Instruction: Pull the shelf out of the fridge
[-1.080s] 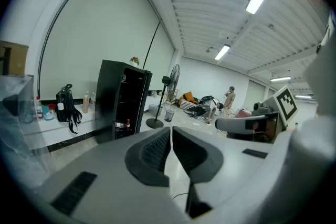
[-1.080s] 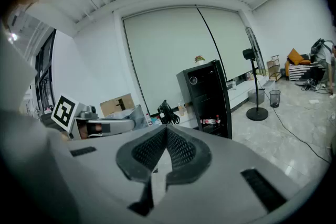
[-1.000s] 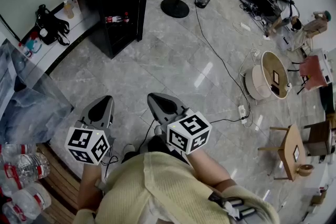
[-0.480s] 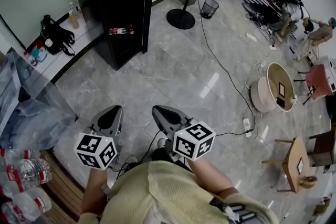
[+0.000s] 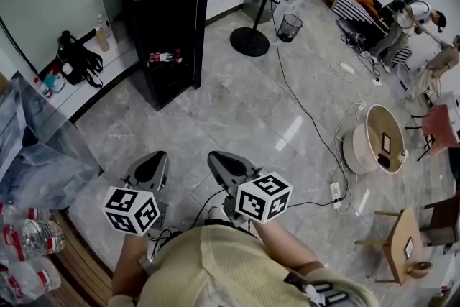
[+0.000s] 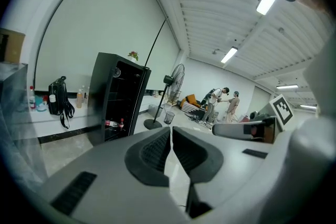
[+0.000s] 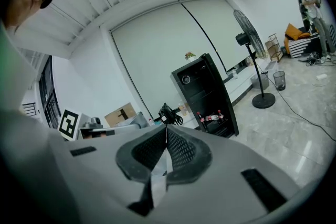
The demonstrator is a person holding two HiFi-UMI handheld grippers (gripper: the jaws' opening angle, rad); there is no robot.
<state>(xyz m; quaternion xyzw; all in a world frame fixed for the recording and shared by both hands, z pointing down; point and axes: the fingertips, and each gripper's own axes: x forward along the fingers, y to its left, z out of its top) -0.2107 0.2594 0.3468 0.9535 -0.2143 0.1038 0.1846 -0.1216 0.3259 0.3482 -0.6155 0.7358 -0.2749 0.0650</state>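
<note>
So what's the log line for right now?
phase: before reach | left claw: shut, empty | right claw: shut, empty | fridge: apart from both claws, untouched | shelf: inside fridge, not pulled out

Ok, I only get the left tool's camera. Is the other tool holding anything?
Observer: No. The right tool has its jaws together, with nothing between them.
Operator: Is there stuff on the floor to the right of the fridge?
Observer: Yes, a white power strip lies there, close to a round white tub.
Operator: And what's down on my left?
Observer: Wrapped water bottles lie by the person's left side.
</note>
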